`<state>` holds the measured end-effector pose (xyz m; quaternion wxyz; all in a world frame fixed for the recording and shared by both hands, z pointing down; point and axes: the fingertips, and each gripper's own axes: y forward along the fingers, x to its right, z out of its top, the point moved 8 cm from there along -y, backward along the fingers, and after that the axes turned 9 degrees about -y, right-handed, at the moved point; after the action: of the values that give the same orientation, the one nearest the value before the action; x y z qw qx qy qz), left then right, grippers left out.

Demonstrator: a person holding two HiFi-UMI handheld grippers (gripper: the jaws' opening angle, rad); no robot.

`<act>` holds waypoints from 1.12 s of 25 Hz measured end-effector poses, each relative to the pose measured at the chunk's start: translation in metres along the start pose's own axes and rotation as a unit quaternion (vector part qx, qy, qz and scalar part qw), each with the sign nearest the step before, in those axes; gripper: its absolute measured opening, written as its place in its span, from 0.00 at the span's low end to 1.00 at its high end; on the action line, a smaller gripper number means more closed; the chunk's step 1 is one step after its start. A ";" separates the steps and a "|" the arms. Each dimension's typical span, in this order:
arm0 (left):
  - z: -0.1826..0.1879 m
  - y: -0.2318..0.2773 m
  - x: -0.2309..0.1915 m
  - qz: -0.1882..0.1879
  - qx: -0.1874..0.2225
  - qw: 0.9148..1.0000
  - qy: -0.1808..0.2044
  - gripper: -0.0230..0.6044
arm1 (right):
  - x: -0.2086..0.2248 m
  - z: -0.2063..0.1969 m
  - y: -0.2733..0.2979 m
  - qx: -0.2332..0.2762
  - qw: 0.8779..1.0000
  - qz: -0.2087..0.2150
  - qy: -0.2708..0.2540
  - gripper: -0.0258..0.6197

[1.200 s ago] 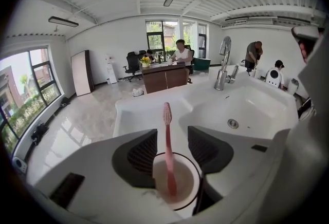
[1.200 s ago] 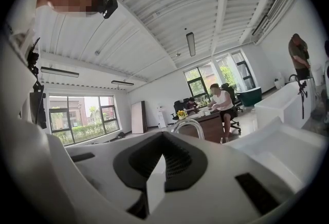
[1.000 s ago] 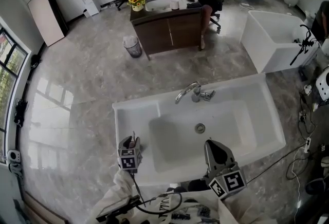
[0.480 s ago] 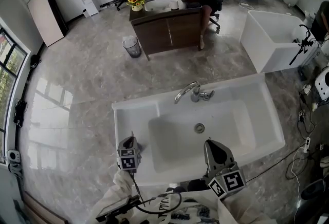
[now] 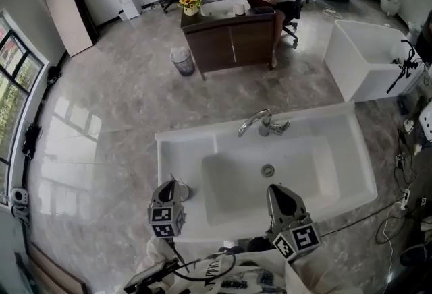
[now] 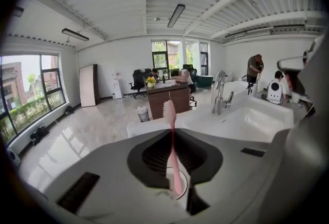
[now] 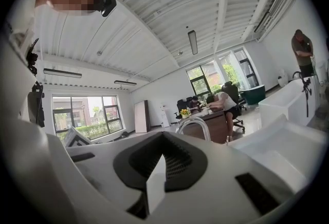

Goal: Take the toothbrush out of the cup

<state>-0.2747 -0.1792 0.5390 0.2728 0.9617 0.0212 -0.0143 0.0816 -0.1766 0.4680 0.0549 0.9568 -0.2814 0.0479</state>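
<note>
My left gripper (image 5: 169, 186) has its fingers pinching the pink toothbrush (image 6: 172, 156) upright (cup (image 6: 183, 185) beneath); the right gripper (image 5: 275, 189) has its fingers closed, empty.

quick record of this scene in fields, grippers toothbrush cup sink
sink: white, faucet at its far side
left gripper: jaws shut on the toothbrush, over the sink's left ledge
toothbrush: pink, upright, bristles up
cup: on the left ledge, just under the left gripper; can't tell whether the handle end is inside or above it
right gripper: jaws shut, nothing between them, over the sink's near rim
</note>
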 end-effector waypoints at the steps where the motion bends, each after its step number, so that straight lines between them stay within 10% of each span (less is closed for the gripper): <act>1: 0.010 -0.014 0.004 -0.004 0.020 1.000 -0.002 0.08 | -0.003 -0.001 0.002 0.000 1.000 0.005 0.000 0.04; 8: 0.042 -0.081 0.018 -0.014 0.109 0.994 -0.005 0.08 | -0.023 0.004 0.013 0.006 0.999 0.039 -0.005 0.04; 28: 0.044 -0.091 0.024 -0.031 0.128 0.991 -0.009 0.08 | -0.028 0.013 0.010 0.017 0.999 0.037 -0.029 0.04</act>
<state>-0.2555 -0.1243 0.4532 0.1466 0.9875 0.0464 -0.0336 0.0536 -0.1720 0.4523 0.0288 0.9474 -0.3175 0.0265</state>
